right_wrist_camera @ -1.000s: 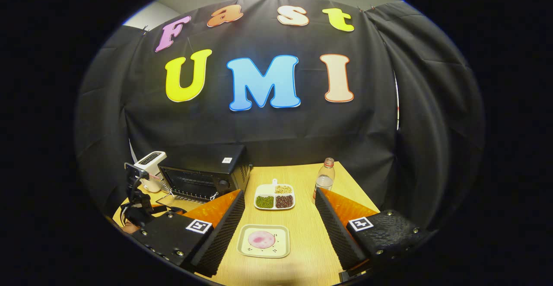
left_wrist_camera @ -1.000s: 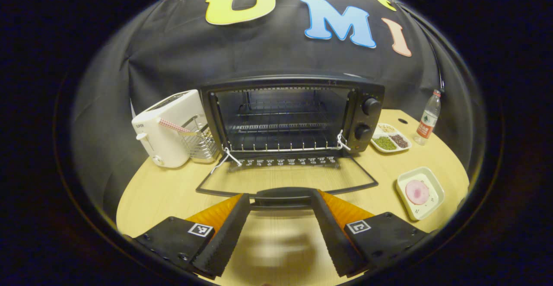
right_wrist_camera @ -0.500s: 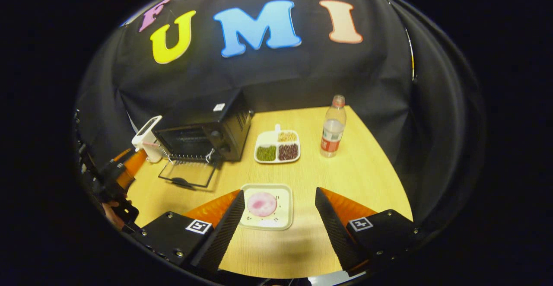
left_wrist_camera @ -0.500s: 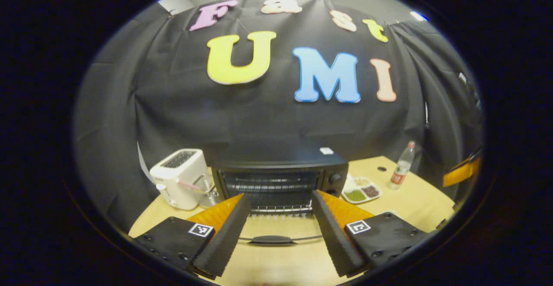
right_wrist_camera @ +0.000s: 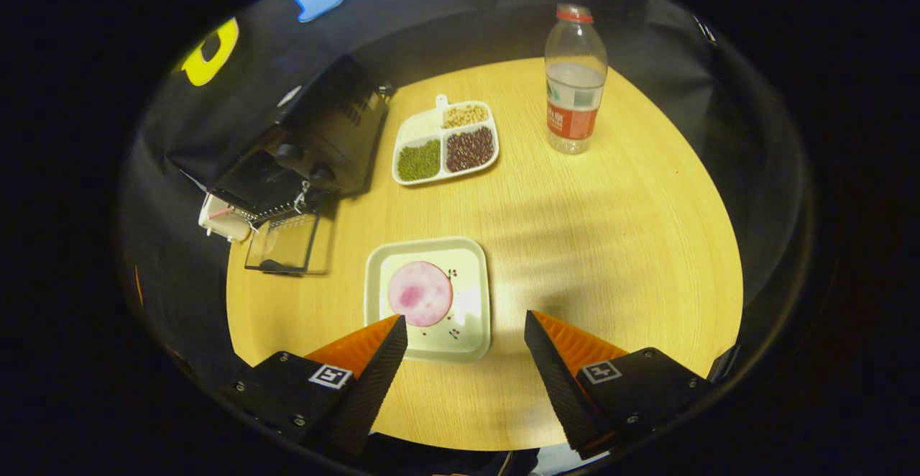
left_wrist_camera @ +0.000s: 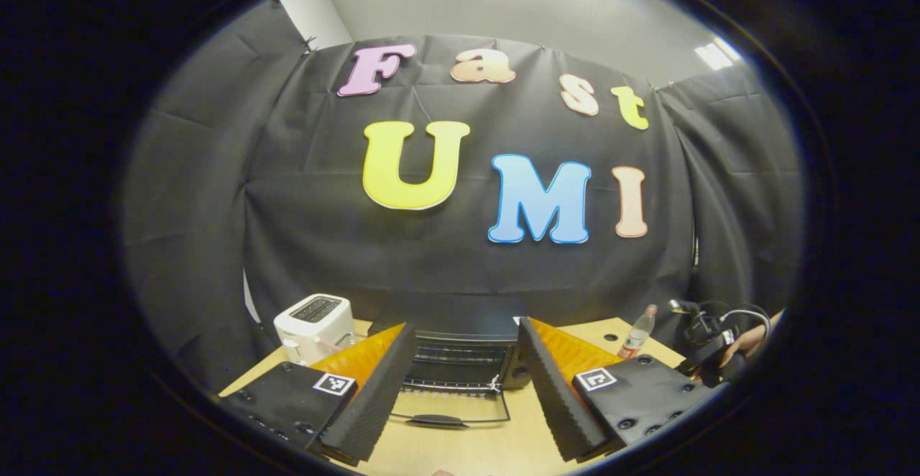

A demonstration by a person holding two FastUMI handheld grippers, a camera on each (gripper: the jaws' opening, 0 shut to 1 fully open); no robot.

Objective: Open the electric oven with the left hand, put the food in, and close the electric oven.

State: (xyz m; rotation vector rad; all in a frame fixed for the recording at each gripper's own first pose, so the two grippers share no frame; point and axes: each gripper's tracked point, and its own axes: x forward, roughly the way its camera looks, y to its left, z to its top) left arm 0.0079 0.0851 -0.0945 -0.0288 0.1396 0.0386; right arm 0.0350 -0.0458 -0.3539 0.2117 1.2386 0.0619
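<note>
- On the round wooden table (right_wrist_camera: 611, 231) we see a square white plate (right_wrist_camera: 476, 296) holding one pink slice of food (right_wrist_camera: 420, 293).
- A three-part white dish (right_wrist_camera: 418, 131) behind it holds green beans, dark red beans and pale beans, one kind per compartment.
- The electric oven (right_wrist_camera: 323, 138) stands with its door (right_wrist_camera: 284, 242) folded down flat; we see a wire rack inside.
- A plastic water bottle (right_wrist_camera: 573, 80) stands upright, well apart from the plate.
- Our right gripper (right_wrist_camera: 466, 350) hovers wide apart, empty, just before the plate.
- The left gripper view adds the white toaster (left_wrist_camera: 314, 321) beside the oven (left_wrist_camera: 460, 361), and a hand (left_wrist_camera: 747, 343) at its right edge.
- Our left gripper (left_wrist_camera: 466, 379) is spread wide, holding nothing.
</note>
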